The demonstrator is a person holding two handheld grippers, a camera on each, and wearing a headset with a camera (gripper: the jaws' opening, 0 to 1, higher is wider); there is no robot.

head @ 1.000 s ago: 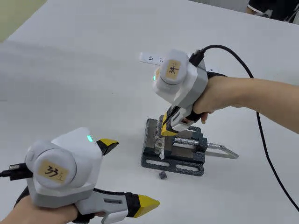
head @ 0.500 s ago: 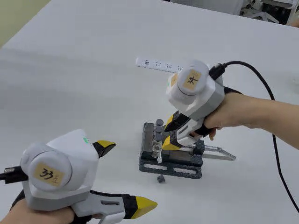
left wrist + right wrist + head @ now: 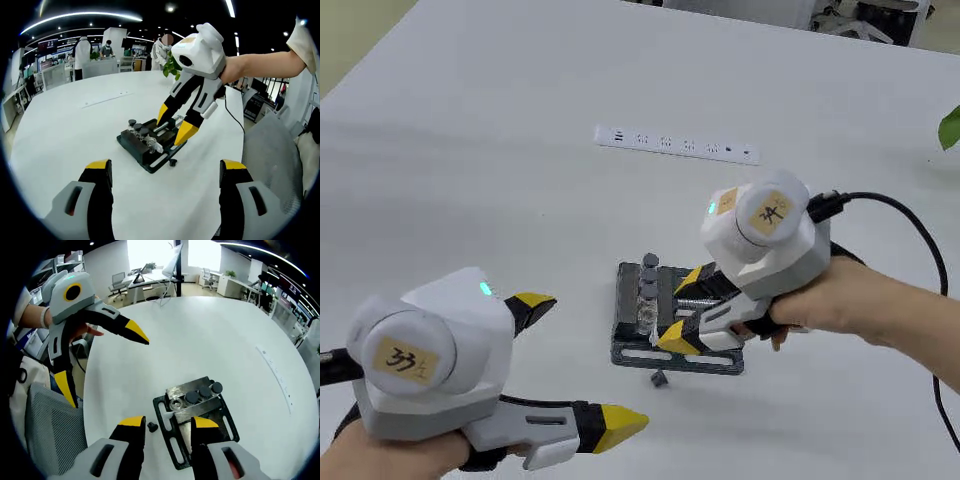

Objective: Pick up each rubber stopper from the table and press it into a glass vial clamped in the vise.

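One small dark stopper (image 3: 659, 379), perhaps tipped, beside the vise (image 3: 629, 354).

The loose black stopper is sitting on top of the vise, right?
Not quite. The loose black stopper is sitting on the table, just beside the vise, not on top of it. The head view shows it.
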